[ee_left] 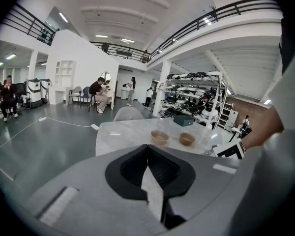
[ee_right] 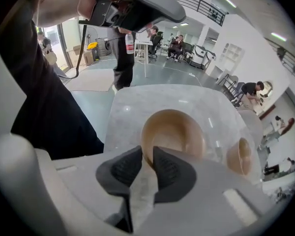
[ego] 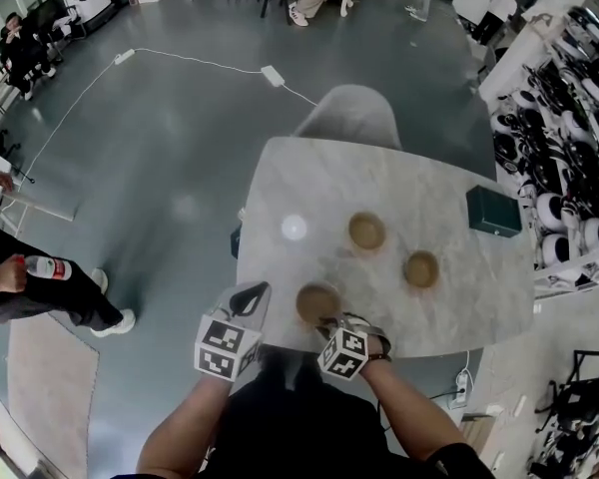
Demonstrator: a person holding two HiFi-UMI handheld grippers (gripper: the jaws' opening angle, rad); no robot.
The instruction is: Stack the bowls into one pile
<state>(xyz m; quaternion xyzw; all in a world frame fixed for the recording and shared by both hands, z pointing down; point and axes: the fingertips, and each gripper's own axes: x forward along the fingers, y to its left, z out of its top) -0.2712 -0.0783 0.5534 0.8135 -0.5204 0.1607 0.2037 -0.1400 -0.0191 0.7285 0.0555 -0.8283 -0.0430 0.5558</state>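
- looking down at the marble table (ego: pixel 309 178), three brown bowls sit apart, none stacked yet
- right gripper (ee_right: pixel 147 154) points steeply down with its jaws pinched on the near rim of the closest bowl (ee_right: pixel 174 132), one pad inside and one outside
- that bowl rests on the table by the front edge
- left gripper (ee_left: pixel 147 149) has its jaws together with nothing in them, off the table's front-left edge
- middle bowl (ego: pixel 366 231) and right bowl (ego: pixel 420 268) sit further back, near a dark green box (ego: pixel 493 211)

Your right gripper (ee_right: pixel 144 162) points steeply down, jaws pinching the near rim of the nearest bowl (ee_right: pixel 174 132). Your left gripper (ego: pixel 252 295) hovers just left of that bowl, jaws closed and empty.
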